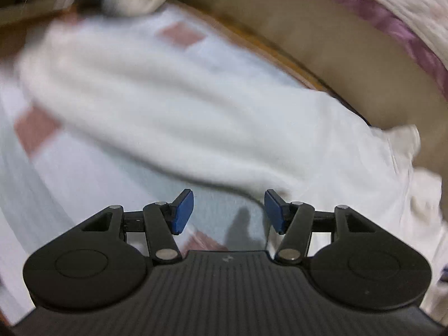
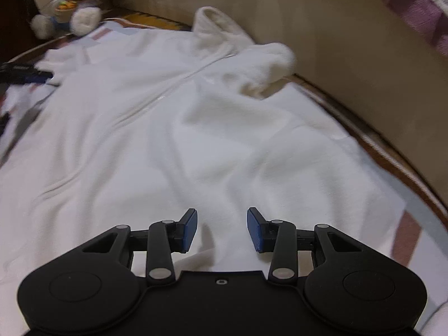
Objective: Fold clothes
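Left wrist view, blurred: my left gripper [image 1: 229, 210] hovers with its blue pads [image 1: 183, 210] spread apart and nothing between them, above a bare patch of the pale sheet [image 1: 84, 173] just short of the near edge of the white fleece garment [image 1: 173, 106]. That edge runs diagonally from upper left down to the right pad. Pink squares [image 1: 35, 130] of the sheet's pattern show to the left of the garment.

Right wrist view: my right gripper [image 2: 222, 229] is likewise spread, holding nothing, with its pads [image 2: 188, 231] poised over the white fleece garment [image 2: 145, 128], which lies spread flat across the sheet [image 2: 372, 179]. A seam runs from lower left up to the collar [image 2: 215, 25], which rests against the tan bed wall [image 2: 322, 36]. One sleeve [image 2: 266, 64] is bunched to the right of the collar, close to the wall.

Open sheet borders the garment on the right, narrowing toward the wooden bed edge [image 2: 364, 137]. A plush rabbit [image 2: 72, 2] sits at the far left corner, apart from the garment. A dark object at the left margin is too cut off to identify.
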### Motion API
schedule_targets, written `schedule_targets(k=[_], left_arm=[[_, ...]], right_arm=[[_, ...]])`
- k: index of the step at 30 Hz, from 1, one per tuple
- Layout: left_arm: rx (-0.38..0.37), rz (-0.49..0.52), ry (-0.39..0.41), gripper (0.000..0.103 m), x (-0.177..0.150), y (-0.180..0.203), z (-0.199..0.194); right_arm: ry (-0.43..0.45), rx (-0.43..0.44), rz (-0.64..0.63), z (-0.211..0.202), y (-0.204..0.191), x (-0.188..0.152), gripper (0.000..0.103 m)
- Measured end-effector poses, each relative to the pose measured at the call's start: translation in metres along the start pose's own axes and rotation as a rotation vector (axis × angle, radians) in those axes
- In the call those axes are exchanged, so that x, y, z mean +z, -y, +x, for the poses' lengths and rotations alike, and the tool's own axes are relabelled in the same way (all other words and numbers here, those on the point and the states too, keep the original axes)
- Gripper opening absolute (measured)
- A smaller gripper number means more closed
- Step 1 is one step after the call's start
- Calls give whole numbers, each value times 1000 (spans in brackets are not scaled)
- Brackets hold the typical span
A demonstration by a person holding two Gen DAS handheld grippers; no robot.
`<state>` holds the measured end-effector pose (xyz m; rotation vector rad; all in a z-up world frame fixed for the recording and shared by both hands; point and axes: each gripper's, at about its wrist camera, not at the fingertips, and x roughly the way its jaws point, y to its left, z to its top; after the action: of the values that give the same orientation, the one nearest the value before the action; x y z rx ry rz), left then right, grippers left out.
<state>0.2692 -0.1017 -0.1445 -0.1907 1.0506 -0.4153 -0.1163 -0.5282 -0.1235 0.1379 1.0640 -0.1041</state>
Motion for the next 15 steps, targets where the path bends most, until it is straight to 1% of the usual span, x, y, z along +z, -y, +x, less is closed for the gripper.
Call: schedule_targets(k=[1,3,4,5,7,8,9,10,11,13,14,15], left_arm=[[-3,-50,8,55,-1,-6,6],[-1,-118,68,56,0,-18,13],[5,-147,104,59,4,-23,15],[18,-178,141,60,8,-28,16],[80,-253,220,61,14,-39,17],[118,-290,263,66,15,-44,19],[144,-316,301,66,18,-49,21],[156,-309,327,67,21,-51,25],[187,-286,341,67,27,-51,29],[247,-221,343,65,36,-51,35],[261,-199,344,42,38,-53,35],[265,-197,349,11,35,-58,30]], right_arm=[[16,-15,10,-1,5,2,45],[44,-41,40,-2,16,4,45],[55,-54,62,-3,22,5,45],[65,-66,83,-3,29,6,45],[58,-97,115,1,40,6,45],[55,-114,121,3,43,6,45],[52,-132,126,5,47,5,45],[46,-141,133,7,49,5,45],[40,-150,140,8,51,4,45],[24,-163,137,13,52,4,45],[14,-167,132,17,50,4,46],[3,-171,125,21,48,5,46]])
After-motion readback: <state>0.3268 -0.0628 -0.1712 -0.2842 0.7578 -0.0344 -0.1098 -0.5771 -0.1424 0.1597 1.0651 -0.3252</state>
